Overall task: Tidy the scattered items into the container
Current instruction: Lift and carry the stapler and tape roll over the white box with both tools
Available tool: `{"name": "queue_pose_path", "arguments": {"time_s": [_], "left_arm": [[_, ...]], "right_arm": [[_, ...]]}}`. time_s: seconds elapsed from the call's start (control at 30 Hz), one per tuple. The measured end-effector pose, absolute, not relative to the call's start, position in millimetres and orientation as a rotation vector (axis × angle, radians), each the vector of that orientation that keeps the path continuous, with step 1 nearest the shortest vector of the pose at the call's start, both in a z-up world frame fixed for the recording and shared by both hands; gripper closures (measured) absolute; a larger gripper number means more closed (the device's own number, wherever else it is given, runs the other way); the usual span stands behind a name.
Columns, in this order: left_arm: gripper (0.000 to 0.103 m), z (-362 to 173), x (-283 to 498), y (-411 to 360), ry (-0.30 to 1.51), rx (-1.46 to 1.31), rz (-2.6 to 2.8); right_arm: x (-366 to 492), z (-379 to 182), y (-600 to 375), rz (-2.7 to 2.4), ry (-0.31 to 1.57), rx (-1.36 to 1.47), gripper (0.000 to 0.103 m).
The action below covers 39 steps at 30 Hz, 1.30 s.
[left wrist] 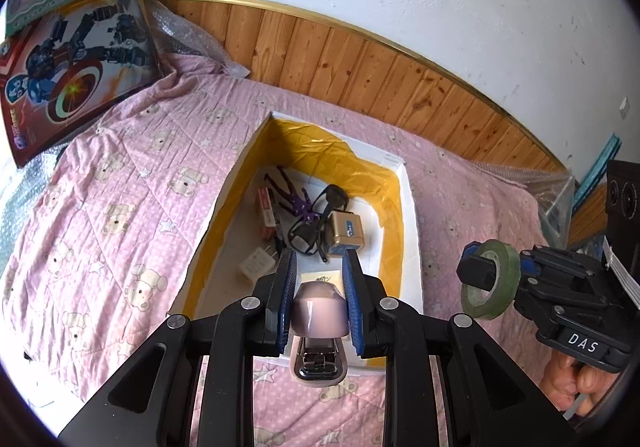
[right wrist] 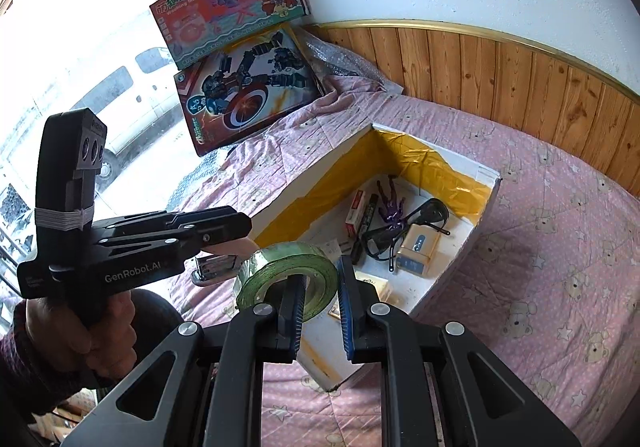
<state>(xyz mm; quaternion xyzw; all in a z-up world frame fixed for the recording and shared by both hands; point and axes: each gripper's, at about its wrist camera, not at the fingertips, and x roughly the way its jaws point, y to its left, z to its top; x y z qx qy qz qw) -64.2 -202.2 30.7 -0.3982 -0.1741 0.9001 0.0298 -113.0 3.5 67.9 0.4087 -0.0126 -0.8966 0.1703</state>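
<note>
Left-wrist view: left gripper (left wrist: 319,301) is clamping a pink stapler (left wrist: 319,331) above the container (left wrist: 412,231) rim for dropping, while at 3 o'clock the right gripper (left wrist: 490,274) is pinching a green tape roll (left wrist: 490,275) through its core.

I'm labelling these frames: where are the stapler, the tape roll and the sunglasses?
stapler (left wrist: 319,311): left wrist view, its pink top.
tape roll (right wrist: 294,267): right wrist view, its green outer band.
sunglasses (right wrist: 430,211): right wrist view, one dark lens.

The white box (left wrist: 412,231) on the bed (shared by both views) is seen closely from above, obliquely, along each gripper's fingers.
</note>
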Motion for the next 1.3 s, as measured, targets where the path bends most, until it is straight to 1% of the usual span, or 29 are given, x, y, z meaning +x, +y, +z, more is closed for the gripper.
{"name": "queue_pose_path", "arguments": {"time_s": [0.37, 0.73, 0.97, 1.3], "left_arm": [[0.079, 33, -89, -215, -0.550, -1.219, 2.763], [0.079, -4, -111, -195, -0.461, -1.350, 2.664], [0.079, -20, -124, -193, -0.409, -1.414, 2.615], [0.079, -45, -142, -189, -0.243, -1.538, 2.539]], "right_arm": [[-155, 61, 5, -2.541, -0.025, 1.217, 0.086], [-190, 26, 2, -2.472, 0.005, 1.355, 0.086], [-204, 7, 4, -2.444, 0.092, 1.437, 0.086], [-223, -17, 6, -2.352, 0.295, 1.563, 0.086]]}}
